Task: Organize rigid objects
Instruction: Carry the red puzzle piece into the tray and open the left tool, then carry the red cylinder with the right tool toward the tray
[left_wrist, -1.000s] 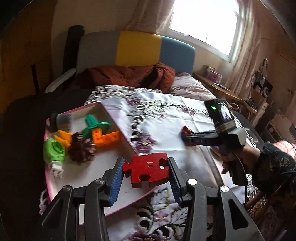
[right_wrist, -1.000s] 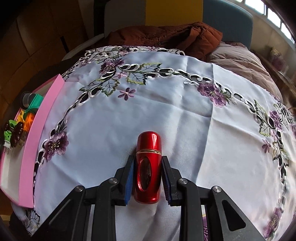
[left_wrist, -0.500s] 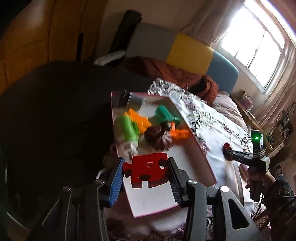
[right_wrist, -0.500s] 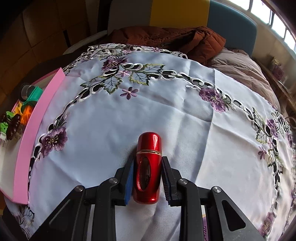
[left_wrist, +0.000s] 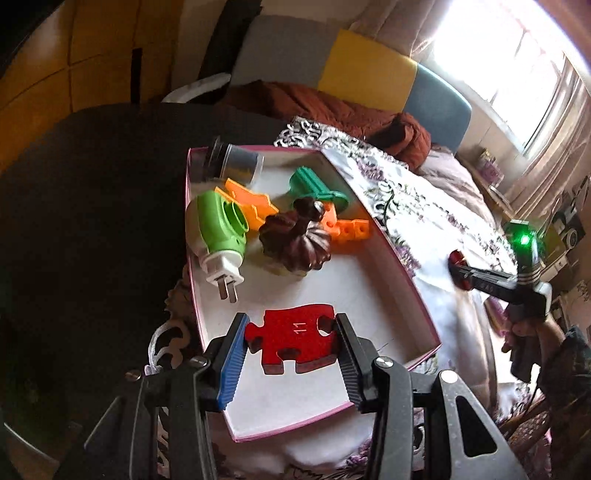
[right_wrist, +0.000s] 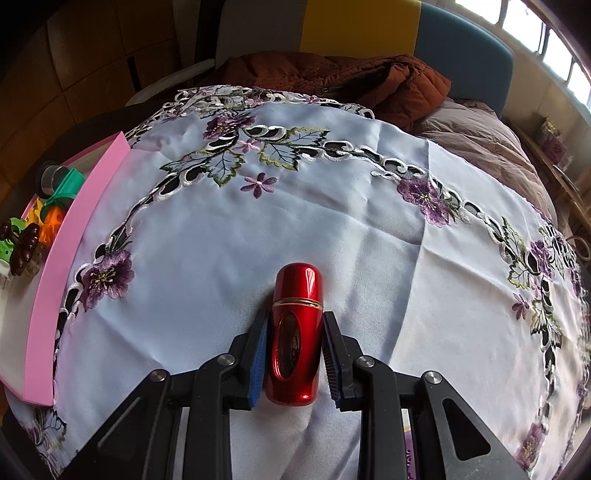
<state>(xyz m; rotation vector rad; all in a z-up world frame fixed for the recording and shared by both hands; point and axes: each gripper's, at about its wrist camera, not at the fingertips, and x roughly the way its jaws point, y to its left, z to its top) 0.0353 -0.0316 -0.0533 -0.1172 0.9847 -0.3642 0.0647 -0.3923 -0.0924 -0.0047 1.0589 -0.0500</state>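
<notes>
Two grippers grip: the left gripper (left_wrist: 291, 345) clamps a flat red jigsaw piece (left_wrist: 295, 341) above the pink-rimmed white tray (left_wrist: 402, 258); the right gripper (right_wrist: 294, 354) squeezes a glossy red metal cylinder (right_wrist: 295, 328) over the embroidered white tablecloth (right_wrist: 332, 221).

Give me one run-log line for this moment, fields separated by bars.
left gripper: shut on red puzzle piece, over pink box | right gripper: shut on red bottle, on tablecloth
</notes>
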